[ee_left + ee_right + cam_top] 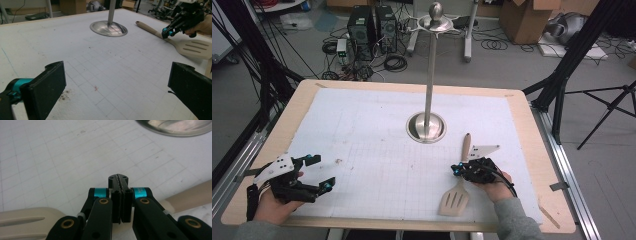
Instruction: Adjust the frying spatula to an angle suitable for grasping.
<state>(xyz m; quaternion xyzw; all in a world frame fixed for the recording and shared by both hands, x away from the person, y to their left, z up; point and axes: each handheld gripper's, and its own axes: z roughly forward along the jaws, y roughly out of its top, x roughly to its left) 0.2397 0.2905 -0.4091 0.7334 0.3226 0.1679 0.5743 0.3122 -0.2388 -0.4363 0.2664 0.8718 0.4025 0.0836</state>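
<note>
Both tongs sit low on the mat: the right gripper (458,170) at five o'clock, jaws pressed together with nothing between, over the handle of the wooden slotted spatula (458,186); the left gripper (323,172) at seven o'clock, jaws wide apart and empty. Bare gridded mat (377,130) lies between them. A steel stand (428,125) rises at centre, toward twelve; cables and boxes crowd the floor beyond

We see wide bare mat (377,135) between the left gripper (319,174) and the spatula (458,186), free for any crossing. The tall metal stand (428,75) rises from its round base (426,127) at mid-table, blocking a straight path there. The right gripper (457,170), jaws together, hangs just over the spatula's handle.
</note>
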